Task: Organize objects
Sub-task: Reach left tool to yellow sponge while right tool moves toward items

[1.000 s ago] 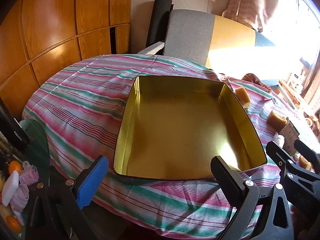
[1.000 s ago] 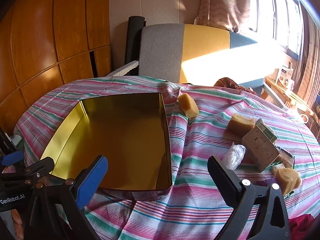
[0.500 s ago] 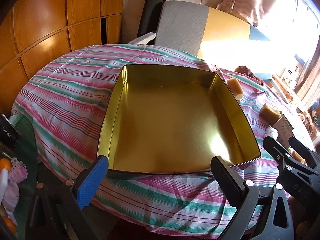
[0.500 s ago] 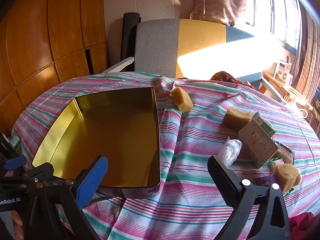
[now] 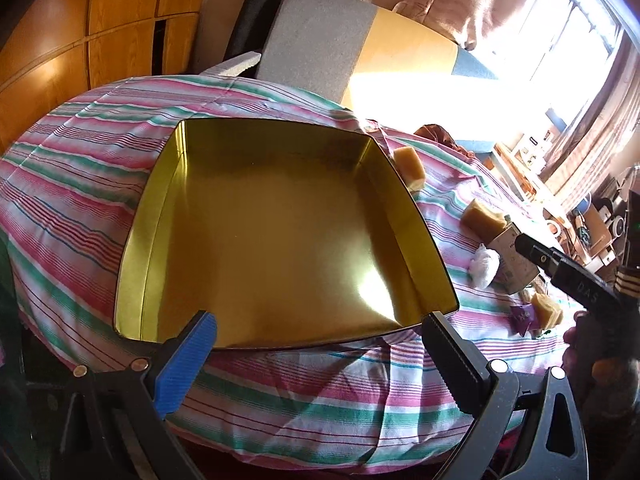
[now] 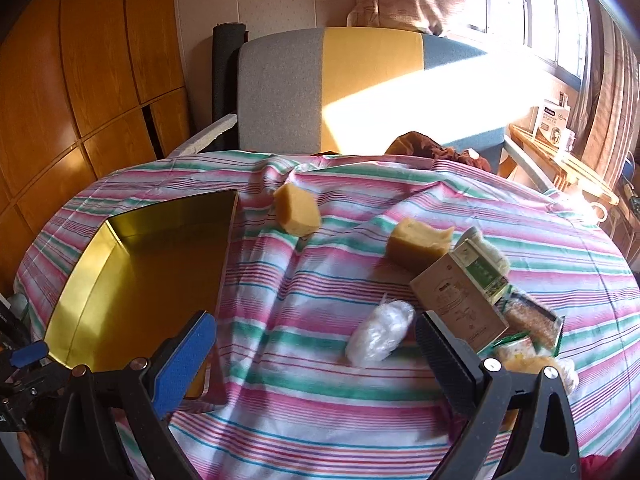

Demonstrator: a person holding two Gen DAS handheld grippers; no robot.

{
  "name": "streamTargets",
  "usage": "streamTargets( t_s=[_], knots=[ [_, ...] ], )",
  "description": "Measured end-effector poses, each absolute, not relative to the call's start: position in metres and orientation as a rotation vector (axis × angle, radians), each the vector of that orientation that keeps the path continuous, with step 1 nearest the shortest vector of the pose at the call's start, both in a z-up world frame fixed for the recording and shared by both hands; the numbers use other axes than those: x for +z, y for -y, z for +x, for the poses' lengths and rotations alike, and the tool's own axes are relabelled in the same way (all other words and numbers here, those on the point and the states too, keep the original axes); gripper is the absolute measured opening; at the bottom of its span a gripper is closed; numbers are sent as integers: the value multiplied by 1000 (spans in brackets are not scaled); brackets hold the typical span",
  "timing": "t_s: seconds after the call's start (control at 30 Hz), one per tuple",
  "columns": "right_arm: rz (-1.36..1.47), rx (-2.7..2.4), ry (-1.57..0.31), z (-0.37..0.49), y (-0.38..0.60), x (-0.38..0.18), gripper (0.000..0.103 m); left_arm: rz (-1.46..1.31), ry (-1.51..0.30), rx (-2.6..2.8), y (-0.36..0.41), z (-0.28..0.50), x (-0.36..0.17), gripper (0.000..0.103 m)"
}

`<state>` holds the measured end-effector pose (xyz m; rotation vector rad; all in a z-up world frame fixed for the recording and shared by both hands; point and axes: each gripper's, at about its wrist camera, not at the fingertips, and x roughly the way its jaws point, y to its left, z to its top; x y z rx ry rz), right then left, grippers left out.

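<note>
An empty gold tin box (image 5: 280, 232) sits on the striped cloth; it also shows at the left of the right wrist view (image 6: 136, 280). My left gripper (image 5: 320, 356) is open and empty at the tin's near edge. My right gripper (image 6: 316, 356) is open and empty above the cloth, just short of a clear plastic bundle (image 6: 380, 336). Two yellow soap-like blocks (image 6: 298, 210) (image 6: 418, 242) lie beyond it. A brown cardboard box (image 6: 460, 300) lies to the right, with packets (image 6: 528, 320) beside it. Another yellow block (image 5: 546, 308) lies near the right gripper's body.
The striped cloth (image 6: 320, 380) covers a round table that drops off at the near edge. A grey and yellow chair (image 6: 332, 88) stands behind it. Wooden panels (image 6: 80, 80) line the left wall. Shelves with clutter (image 6: 560, 148) stand at the right.
The right gripper has swung to the right, toward the plastic bundle and the cardboard box. The left gripper's view has tilted, and the tin sits a little farther from its fingers.
</note>
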<state>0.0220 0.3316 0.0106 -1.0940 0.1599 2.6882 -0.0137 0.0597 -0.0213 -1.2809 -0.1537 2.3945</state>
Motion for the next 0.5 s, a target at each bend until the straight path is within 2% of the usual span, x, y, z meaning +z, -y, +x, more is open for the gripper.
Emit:
streamTargets(
  t_s=[0.23, 0.5],
  knots=[
    [-1005, 2612, -96, 19, -410, 16, 102, -1330, 85, 2399, -75, -31, -18, 103],
    [-905, 2646, -275, 31, -459, 4, 102, -1333, 52, 2304, -131, -70, 11, 103]
  ],
)
